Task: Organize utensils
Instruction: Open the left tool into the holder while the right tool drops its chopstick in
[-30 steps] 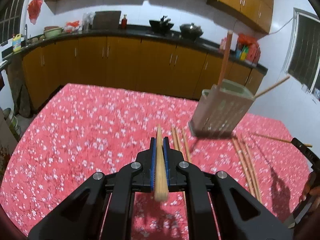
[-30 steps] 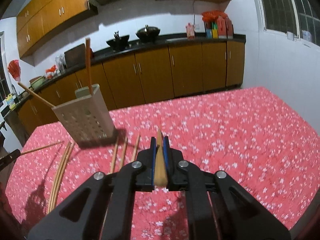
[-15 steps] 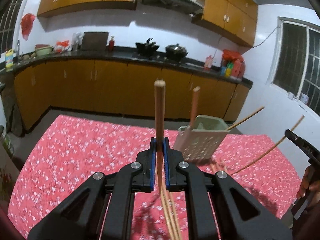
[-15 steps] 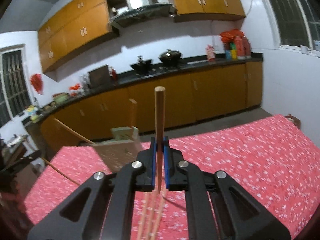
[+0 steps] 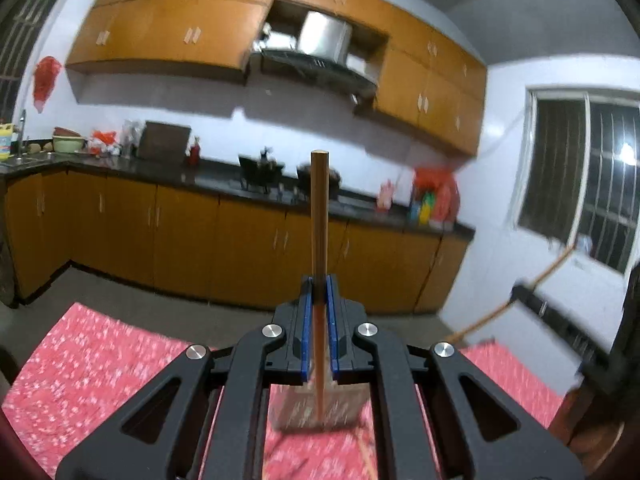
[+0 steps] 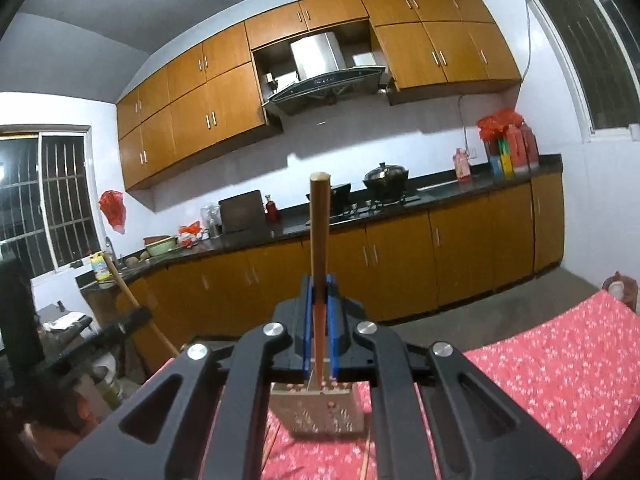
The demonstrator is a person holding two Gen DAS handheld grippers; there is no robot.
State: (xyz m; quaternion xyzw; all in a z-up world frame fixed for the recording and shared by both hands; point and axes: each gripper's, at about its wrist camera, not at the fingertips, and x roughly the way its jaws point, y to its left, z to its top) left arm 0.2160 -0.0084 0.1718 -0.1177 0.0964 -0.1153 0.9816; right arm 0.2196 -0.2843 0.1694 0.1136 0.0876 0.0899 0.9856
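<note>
My left gripper (image 5: 319, 284) is shut on a wooden chopstick (image 5: 320, 216) that stands upright between its blue pads, its lower end pointing down at the perforated utensil holder (image 5: 344, 406) just below. My right gripper (image 6: 319, 282) is shut on another wooden chopstick (image 6: 319, 232), also upright, above the same holder (image 6: 320, 412). In the left wrist view the right gripper (image 5: 528, 298) shows at the right with its chopstick (image 5: 540, 284) slanting. In the right wrist view the left gripper (image 6: 132, 318) shows at the left with its chopstick (image 6: 132, 300).
The holder stands on a table with a red flowered cloth (image 6: 560, 380). Loose chopsticks (image 6: 268, 446) lie on the cloth by the holder. Kitchen cabinets and a black counter (image 5: 224, 188) run behind the table. A window (image 5: 588, 184) is at the right.
Both grippers have risen and tilted up, so their chopsticks now stand upright over the holder. The holder has moved from ahead of the grippers to just beneath them.
</note>
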